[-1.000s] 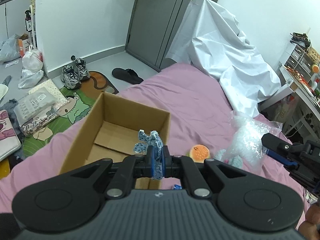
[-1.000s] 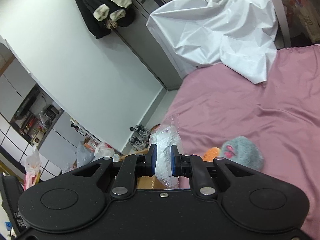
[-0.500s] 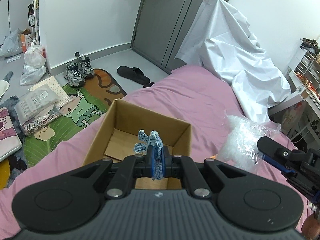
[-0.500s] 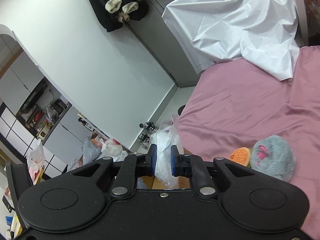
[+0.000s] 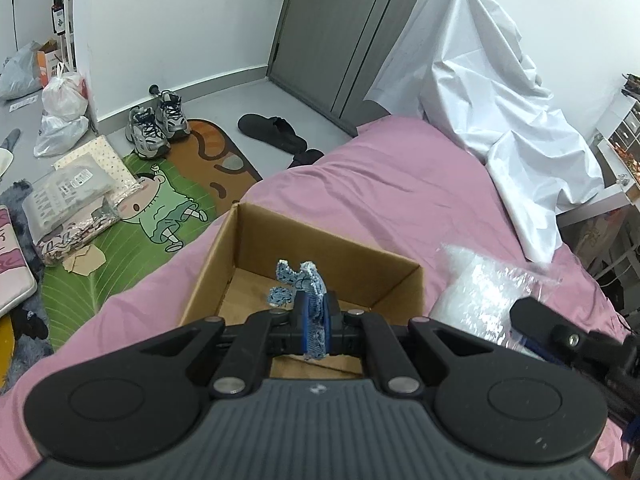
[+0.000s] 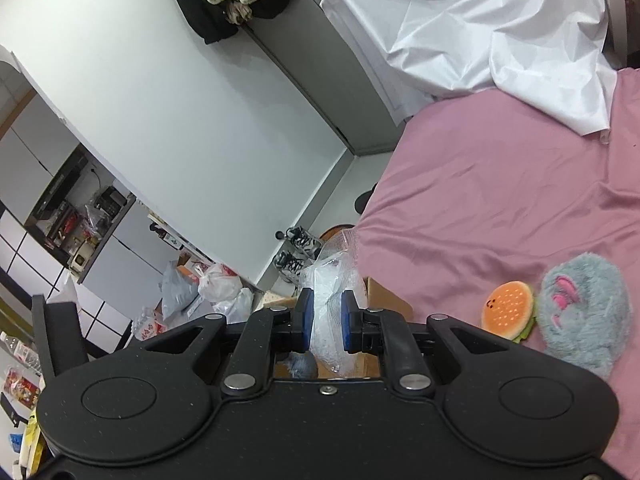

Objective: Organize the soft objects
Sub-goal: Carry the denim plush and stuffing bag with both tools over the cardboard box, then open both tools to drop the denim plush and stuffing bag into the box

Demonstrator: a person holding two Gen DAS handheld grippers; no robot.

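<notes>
The chief risk was judged to lie in the release over the cardboard box [image 5: 320, 264]: the blue frayed cloth scrap [image 5: 306, 280] was light and limp, so it might have clung to a pad when the jaws parted, or drifted onto the pink bedsheet [image 5: 380, 184] instead of into the box. A second risk was judged to come from the clear plastic bag [image 6: 332, 300], which was slippery and crumpled; it could have slid out of a partial pinch, or snagged on the box rim. Since both tools were seen close together at the box, with the right one just beside the left in the left wrist view, a collision between them was also thought possible. The left gripper [image 5: 315, 326] was seen with its jaws drawn nearly together, clamped on the cloth scrap, which stood up above the pads over the near edge of the box. The right gripper [image 6: 325, 322] was seen with its jaws at a narrow gap, closed on a fold of the plastic bag. An orange burger plush [image 6: 508, 314] and a grey fluffy plush [image 6: 584, 316] were left lying on the sheet, touching each other, outside the box.
</notes>
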